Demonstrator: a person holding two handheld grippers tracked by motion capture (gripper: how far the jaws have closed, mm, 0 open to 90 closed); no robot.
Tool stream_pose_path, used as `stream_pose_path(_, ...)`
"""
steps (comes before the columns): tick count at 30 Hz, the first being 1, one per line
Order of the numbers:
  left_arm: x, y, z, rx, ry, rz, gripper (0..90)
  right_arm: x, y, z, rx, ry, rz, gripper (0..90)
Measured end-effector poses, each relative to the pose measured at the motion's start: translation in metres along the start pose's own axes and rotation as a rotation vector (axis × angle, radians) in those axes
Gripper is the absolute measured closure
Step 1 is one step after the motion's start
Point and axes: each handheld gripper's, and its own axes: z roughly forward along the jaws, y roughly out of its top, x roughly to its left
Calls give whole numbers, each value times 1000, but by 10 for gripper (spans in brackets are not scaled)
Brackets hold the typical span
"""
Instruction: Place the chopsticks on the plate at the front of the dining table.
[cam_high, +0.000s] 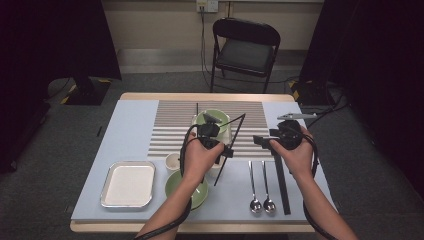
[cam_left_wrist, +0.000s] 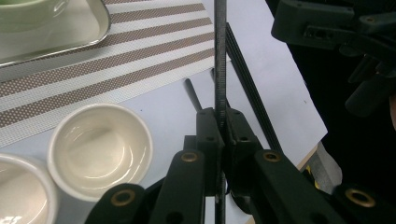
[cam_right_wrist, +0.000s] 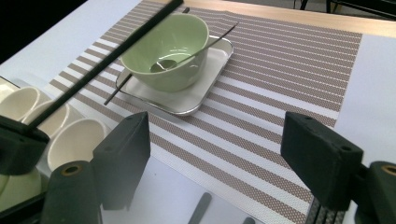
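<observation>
A thin black chopstick (cam_high: 231, 147) is clamped between the closed jaws of the left gripper (cam_high: 226, 150), held above the middle of the surface (cam_high: 127, 125) and slanting from near-left up toward the far right. In the left gripper view the stick (cam_left_wrist: 220, 70) runs straight up from the pinched jaws. The right gripper (cam_high: 261, 140) hovers just to its right with jaws wide apart and nothing between them. More black chopsticks (cam_high: 281, 182) lie on the surface below it, beside two spoons (cam_high: 261, 186). On the striped mat (cam_high: 175, 125) a green bowl (cam_right_wrist: 166, 44) stands in a small metal tray (cam_right_wrist: 187, 100). Small white cups (cam_left_wrist: 99, 150) sit near the left hand, and an empty tray (cam_high: 129, 184) lies near left.
</observation>
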Motion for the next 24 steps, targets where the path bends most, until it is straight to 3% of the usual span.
stream_pose_path(24, 5, 3, -12, -15, 5, -16, 861, -12, -20, 2, 27, 1, -23, 233)
